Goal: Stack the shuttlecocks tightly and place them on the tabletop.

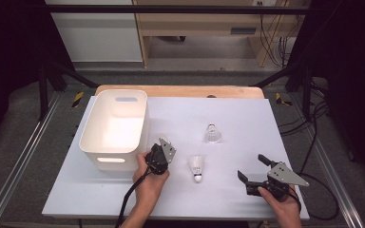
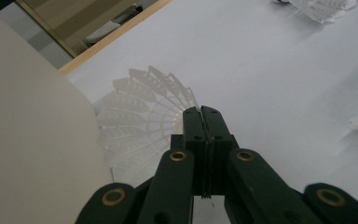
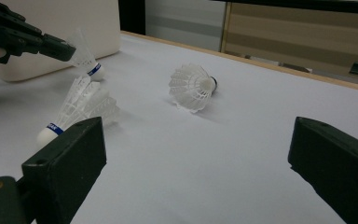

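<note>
A white sheet covers the counter, whose pale wooden edge shows along the far side. Grey carpet floor surrounds it, with metal rails running along both flanks and yellow-black tape marks near the far corners. Beyond stands a light wooden shelf unit, beside a white cabinet panel. Black frame struts slope down on either side, and dark curtains close off the left and right. Loose black cables hang beside the shelf unit. Light falls evenly from above.
</note>
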`<act>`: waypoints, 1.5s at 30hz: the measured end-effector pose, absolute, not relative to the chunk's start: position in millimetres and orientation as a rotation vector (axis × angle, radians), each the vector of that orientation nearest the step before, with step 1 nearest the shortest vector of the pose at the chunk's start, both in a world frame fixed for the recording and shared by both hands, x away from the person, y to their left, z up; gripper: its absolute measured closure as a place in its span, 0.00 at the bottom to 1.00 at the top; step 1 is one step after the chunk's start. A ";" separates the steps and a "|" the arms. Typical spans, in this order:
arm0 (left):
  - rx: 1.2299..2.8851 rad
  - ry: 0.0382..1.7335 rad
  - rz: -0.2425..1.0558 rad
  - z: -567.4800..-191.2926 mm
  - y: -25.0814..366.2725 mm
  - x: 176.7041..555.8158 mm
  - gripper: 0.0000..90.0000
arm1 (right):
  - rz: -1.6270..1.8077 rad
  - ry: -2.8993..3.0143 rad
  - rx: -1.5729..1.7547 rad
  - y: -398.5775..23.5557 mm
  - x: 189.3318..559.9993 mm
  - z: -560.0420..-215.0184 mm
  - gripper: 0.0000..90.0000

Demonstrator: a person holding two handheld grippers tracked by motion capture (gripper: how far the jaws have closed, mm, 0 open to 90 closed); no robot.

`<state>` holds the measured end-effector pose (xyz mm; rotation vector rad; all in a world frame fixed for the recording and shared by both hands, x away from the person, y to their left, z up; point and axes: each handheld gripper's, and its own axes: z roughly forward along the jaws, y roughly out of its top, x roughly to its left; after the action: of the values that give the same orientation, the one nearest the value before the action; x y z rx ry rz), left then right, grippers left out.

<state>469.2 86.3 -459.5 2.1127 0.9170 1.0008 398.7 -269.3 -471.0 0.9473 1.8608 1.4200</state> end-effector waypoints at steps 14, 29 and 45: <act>2.137 0.876 0.952 -459.2 73.4 475.7 0.99 | 1.422 1.861 0.946 -270.2 398.6 -470.7 0.05; 2.161 0.860 0.868 -458.0 41.9 498.5 0.98 | 1.432 1.862 0.962 -271.1 398.8 -471.2 0.05; 2.201 0.886 0.854 -466.0 25.1 514.0 0.98 | 1.440 1.864 0.954 -272.1 398.6 -470.5 0.05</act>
<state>514.0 25.1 -466.0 2.2011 0.8856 0.8537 398.6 -272.1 -470.5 0.9537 1.8642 1.4399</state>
